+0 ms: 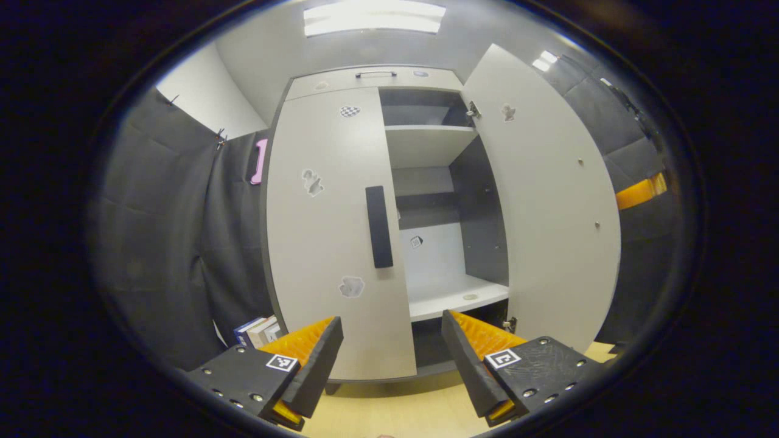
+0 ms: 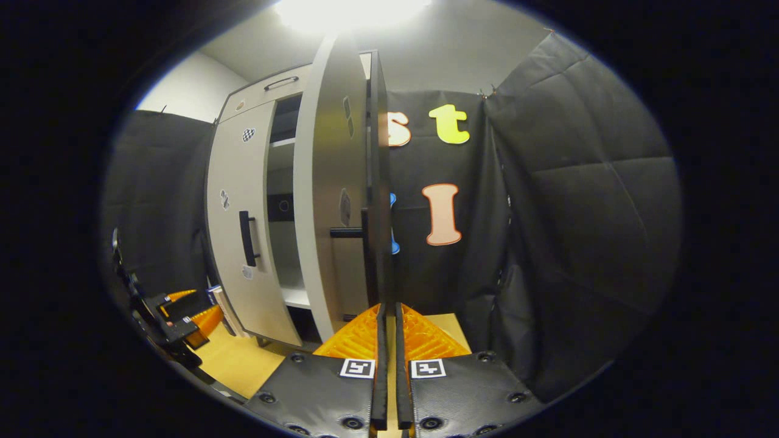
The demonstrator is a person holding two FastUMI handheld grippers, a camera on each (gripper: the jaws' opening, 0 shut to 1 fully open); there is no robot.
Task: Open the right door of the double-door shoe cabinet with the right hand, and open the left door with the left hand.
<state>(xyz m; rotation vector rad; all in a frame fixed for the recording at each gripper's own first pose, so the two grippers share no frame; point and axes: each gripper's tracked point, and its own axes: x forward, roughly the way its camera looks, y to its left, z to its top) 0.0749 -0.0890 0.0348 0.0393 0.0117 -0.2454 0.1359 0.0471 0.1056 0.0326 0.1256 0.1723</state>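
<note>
The grey shoe cabinet's left door [image 1: 328,231] is closed, and its black vertical handle [image 1: 379,226] is straight ahead of my left gripper [image 1: 392,328]. That gripper is open, holds nothing, and is some way short of the door. The right door [image 1: 541,201] is swung wide, baring the shelves [image 1: 456,295]. In the right gripper view this door [image 2: 331,182] stands edge-on, with its dark handle [image 2: 378,255] running down into my right gripper [image 2: 389,310]. The fingers are closed on the handle's lower end. The left gripper [image 2: 182,316] shows low at the left.
A top drawer [image 1: 375,74] sits above the doors. Books [image 1: 258,331] lean on the floor by the cabinet's left side. Black cloth walls [image 2: 578,243] close in on both sides. Light wooden floor [image 1: 395,407] lies in front of the cabinet.
</note>
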